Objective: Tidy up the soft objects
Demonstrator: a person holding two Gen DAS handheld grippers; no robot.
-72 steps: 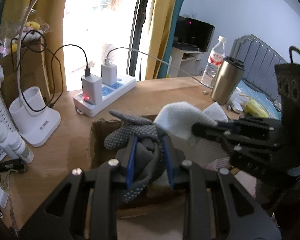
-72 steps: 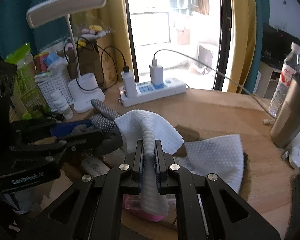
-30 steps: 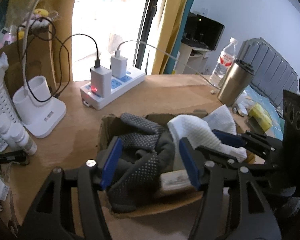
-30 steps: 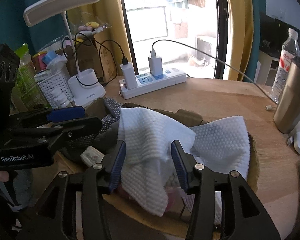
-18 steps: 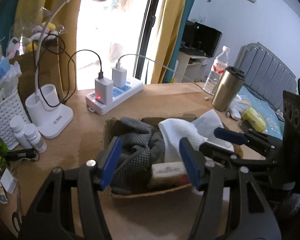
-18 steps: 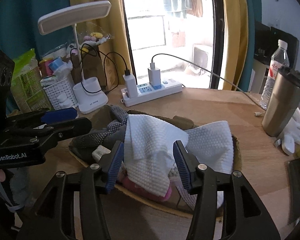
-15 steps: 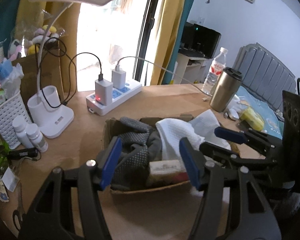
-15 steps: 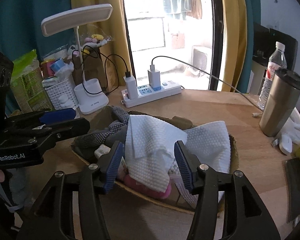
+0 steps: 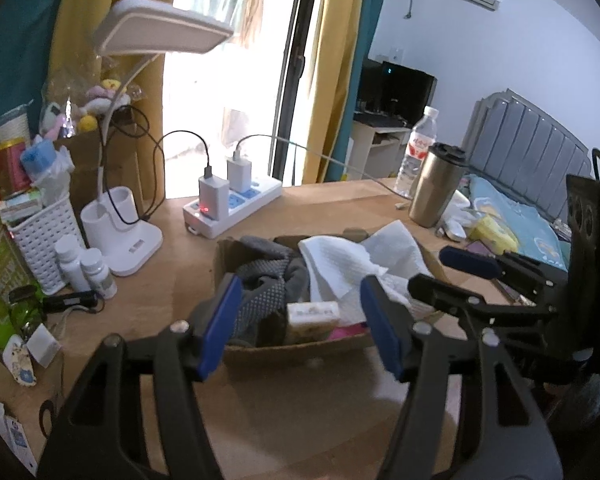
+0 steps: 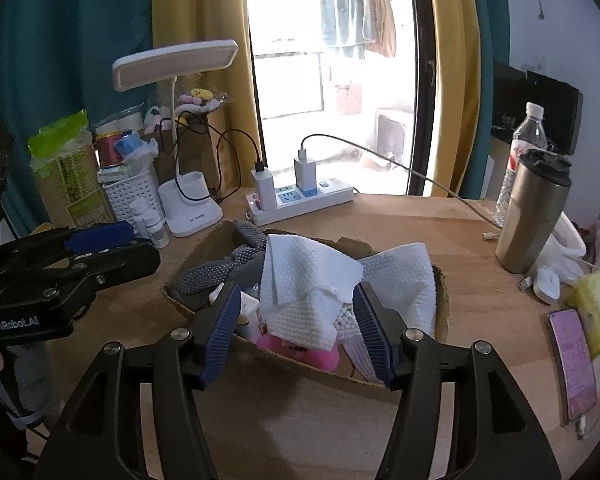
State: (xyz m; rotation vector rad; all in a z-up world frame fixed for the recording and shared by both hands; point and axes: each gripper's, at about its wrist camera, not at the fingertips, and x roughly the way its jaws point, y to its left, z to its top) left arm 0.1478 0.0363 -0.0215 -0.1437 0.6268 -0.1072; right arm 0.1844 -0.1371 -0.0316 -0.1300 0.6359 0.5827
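Note:
A shallow cardboard box [image 9: 300, 350] [image 10: 442, 280] on the wooden desk holds a grey dotted glove [image 9: 260, 292] [image 10: 216, 268], white textured cloths [image 9: 340, 264] [image 10: 304, 276], a small packet [image 9: 312, 314] and something pink [image 10: 300, 354]. My left gripper [image 9: 300, 324] is open and empty, held back from the box's near side. My right gripper [image 10: 296, 324] is open and empty, above the box's near edge. Each gripper also shows in the other's view, the right [image 9: 472, 276] and the left [image 10: 108, 244].
A power strip [image 9: 236, 208] [image 10: 300, 196] with chargers, a desk lamp [image 10: 188, 200], a white basket [image 9: 40, 236] and small bottles [image 9: 84, 266] stand behind and left. A steel tumbler [image 10: 532, 216], water bottle [image 10: 524, 152], phone [image 10: 572, 356] and yellow sponge [image 10: 596, 308] are right.
Both grippers opened, letting go of the glove and the white cloth into the box, then drew back and up from it.

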